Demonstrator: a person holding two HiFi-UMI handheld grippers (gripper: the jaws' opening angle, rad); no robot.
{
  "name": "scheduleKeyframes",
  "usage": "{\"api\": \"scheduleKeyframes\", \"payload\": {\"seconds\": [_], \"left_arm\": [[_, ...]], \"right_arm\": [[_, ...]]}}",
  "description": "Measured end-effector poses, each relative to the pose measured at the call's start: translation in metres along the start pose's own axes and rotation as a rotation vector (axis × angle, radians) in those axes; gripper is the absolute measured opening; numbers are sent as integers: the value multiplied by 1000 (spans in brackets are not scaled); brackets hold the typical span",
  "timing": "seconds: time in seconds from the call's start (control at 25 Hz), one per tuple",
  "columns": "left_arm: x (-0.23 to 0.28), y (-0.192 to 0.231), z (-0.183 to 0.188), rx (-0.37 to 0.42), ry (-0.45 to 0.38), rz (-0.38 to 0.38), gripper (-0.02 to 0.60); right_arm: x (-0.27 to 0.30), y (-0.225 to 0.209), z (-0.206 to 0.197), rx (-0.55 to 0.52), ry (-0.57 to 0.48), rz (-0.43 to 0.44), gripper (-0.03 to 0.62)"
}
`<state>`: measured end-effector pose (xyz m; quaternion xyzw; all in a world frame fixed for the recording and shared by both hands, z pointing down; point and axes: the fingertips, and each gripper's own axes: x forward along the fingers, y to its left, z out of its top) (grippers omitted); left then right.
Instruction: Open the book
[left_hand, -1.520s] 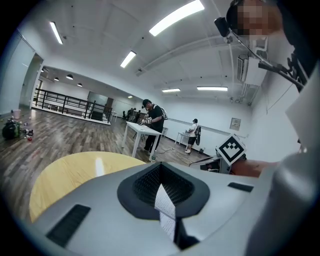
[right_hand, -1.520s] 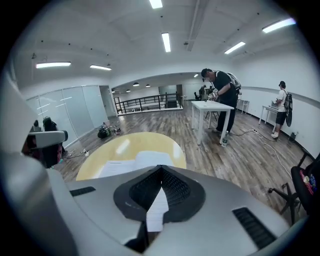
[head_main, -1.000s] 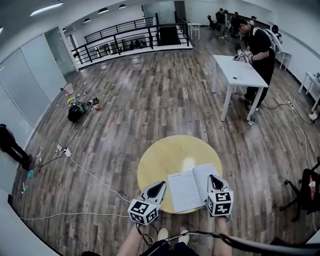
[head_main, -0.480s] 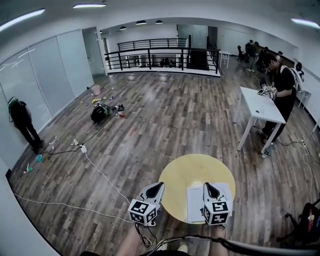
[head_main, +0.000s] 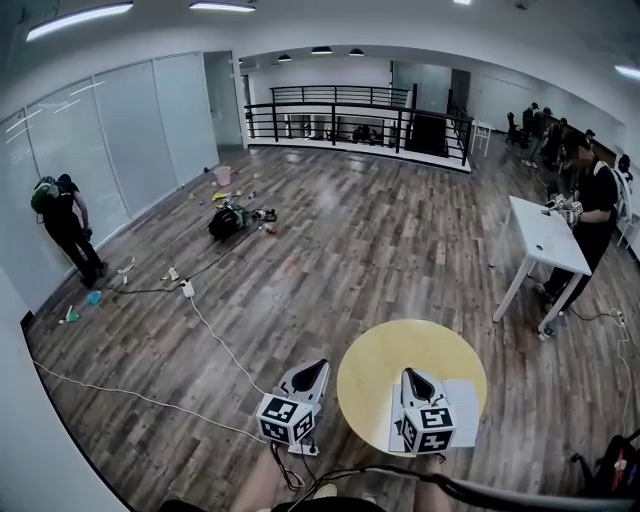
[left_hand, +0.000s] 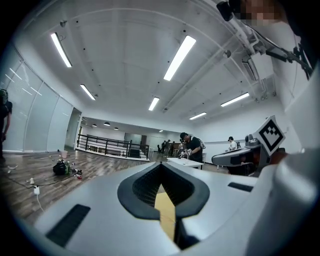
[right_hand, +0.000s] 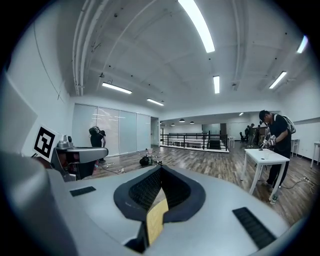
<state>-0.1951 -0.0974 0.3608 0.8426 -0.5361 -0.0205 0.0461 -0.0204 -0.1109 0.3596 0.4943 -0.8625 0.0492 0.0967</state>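
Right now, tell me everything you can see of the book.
The book lies flat on the round yellow table, at its near right edge, white pages up, apparently open. The right gripper hangs in front and hides its middle. Nothing visibly touches it but the table.

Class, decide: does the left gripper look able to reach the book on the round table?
Probably yes: the left gripper has only bare table between it and the book, though the right gripper hangs over it.
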Motion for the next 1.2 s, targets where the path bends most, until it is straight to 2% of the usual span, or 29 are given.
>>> {"api": "scheduleKeyframes", "payload": {"seconds": [0.28,0.64,1.2], "left_arm": [[8,-3,3,0,-10,-12,-5],[17,-13,6,12,-8,-42,-5],[18,-13,10,22,-13,-41,-5]], "right_arm": [[6,-1,-4,36,-1,34,5],[1,-13,0,37,-11,13,5],[3,-7,5,29,-24,26,5]]}}
